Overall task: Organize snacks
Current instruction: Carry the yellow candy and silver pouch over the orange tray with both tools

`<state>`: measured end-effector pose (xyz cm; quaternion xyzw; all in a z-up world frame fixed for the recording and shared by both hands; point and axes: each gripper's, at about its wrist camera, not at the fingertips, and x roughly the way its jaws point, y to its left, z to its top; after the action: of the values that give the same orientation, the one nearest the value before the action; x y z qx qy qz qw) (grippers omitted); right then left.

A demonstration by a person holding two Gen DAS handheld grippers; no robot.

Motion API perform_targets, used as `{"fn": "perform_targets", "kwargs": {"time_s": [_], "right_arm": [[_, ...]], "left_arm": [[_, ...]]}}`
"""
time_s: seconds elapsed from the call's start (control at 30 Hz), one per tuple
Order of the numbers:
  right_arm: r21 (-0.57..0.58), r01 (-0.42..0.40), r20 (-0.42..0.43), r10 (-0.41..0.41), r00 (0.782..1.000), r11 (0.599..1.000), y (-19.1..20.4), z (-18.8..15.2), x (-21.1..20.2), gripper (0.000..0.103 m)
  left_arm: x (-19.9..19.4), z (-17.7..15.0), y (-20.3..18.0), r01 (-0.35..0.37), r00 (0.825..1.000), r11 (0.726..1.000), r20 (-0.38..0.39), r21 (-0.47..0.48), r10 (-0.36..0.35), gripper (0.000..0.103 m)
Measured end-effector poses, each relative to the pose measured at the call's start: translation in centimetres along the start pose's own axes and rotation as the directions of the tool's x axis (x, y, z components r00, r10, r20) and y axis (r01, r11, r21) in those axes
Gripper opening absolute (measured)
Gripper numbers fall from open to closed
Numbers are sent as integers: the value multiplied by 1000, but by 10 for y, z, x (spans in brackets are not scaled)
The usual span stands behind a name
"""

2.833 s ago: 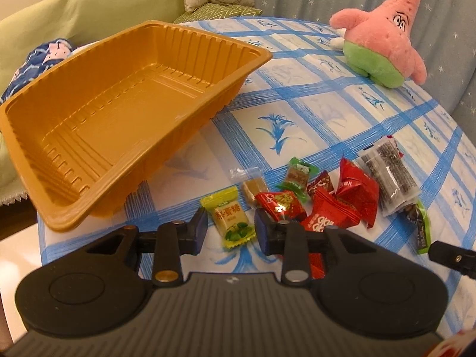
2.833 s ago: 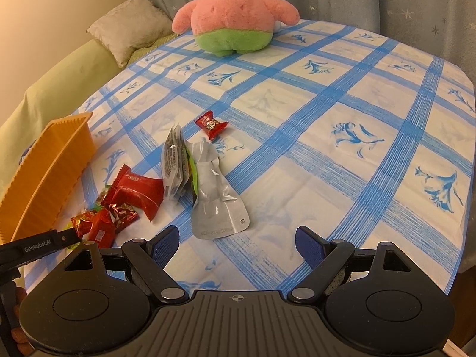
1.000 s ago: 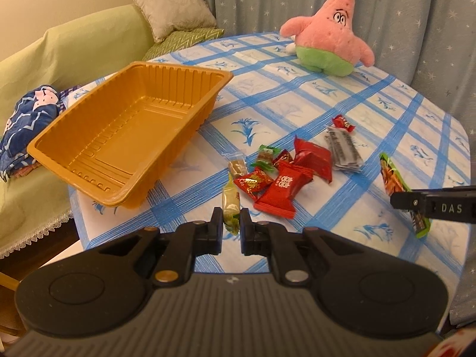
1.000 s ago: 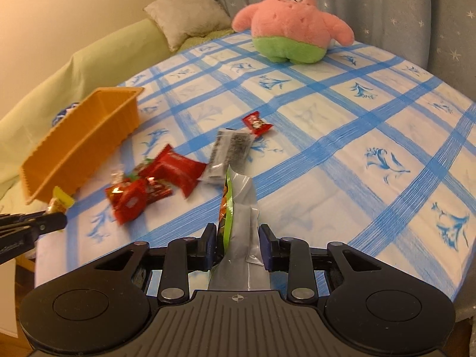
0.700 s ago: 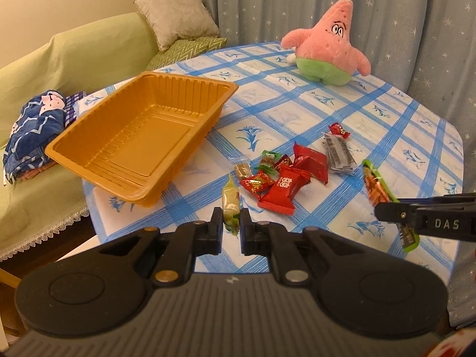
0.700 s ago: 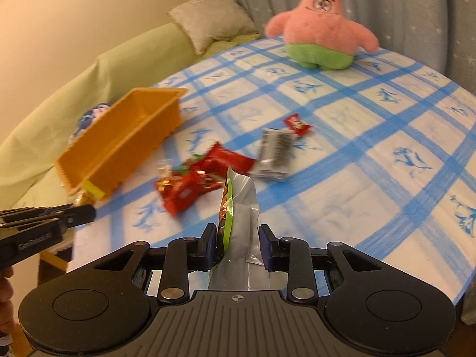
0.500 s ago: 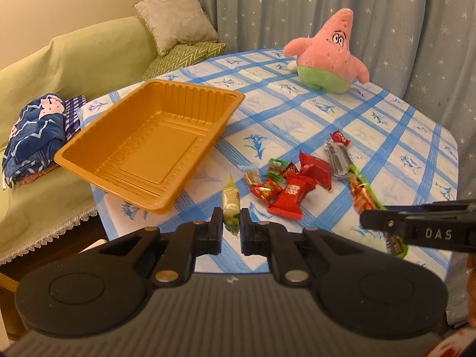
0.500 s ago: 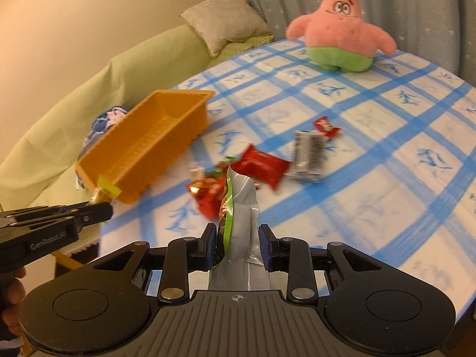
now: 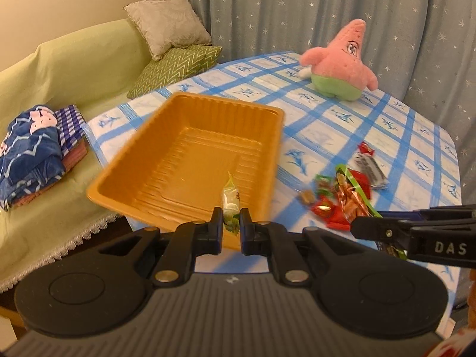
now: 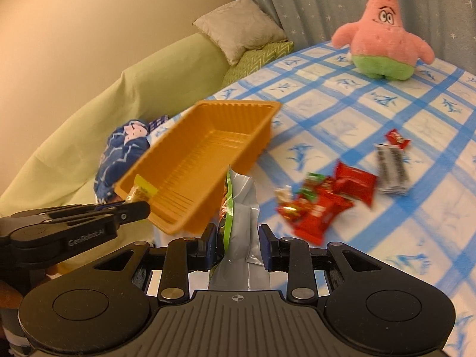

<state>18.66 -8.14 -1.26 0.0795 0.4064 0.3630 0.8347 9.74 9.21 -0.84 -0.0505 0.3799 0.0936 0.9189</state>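
Note:
My left gripper (image 9: 231, 221) is shut on a small yellow-green candy (image 9: 231, 200), held in the air over the near end of the empty orange tray (image 9: 190, 154). In the right wrist view the same gripper (image 10: 135, 206) and candy (image 10: 142, 191) hang at the tray's (image 10: 208, 148) near-left corner. My right gripper (image 10: 237, 245) is shut on a silver and green snack pouch (image 10: 241, 208), lifted just to the right of the tray. Several red and green sweets (image 10: 324, 199) and a grey packet (image 10: 391, 169) lie loose on the blue-checked tablecloth (image 10: 386, 113).
A pink star plush toy (image 9: 339, 65) stands at the far side of the table. A green sofa (image 9: 59, 68) with cushions (image 9: 169, 26) and folded blue cloth (image 9: 32, 136) lies left of the table. The table's near edge falls away under both grippers.
Both grippers have risen and swung left towards the tray, each keeping its snack. The candy now hangs over the tray's near end and the pouch has come up beside the tray.

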Motion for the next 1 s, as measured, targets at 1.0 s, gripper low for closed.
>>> {"fn": "perform_targets", "kwargs": {"time_s": [1.0], "right_arm": [[51,72,26,-73,997,996,75,45,97,31]], "left_arm": [[102,51,90,164,980,976,-137,141,-145,11]]}}
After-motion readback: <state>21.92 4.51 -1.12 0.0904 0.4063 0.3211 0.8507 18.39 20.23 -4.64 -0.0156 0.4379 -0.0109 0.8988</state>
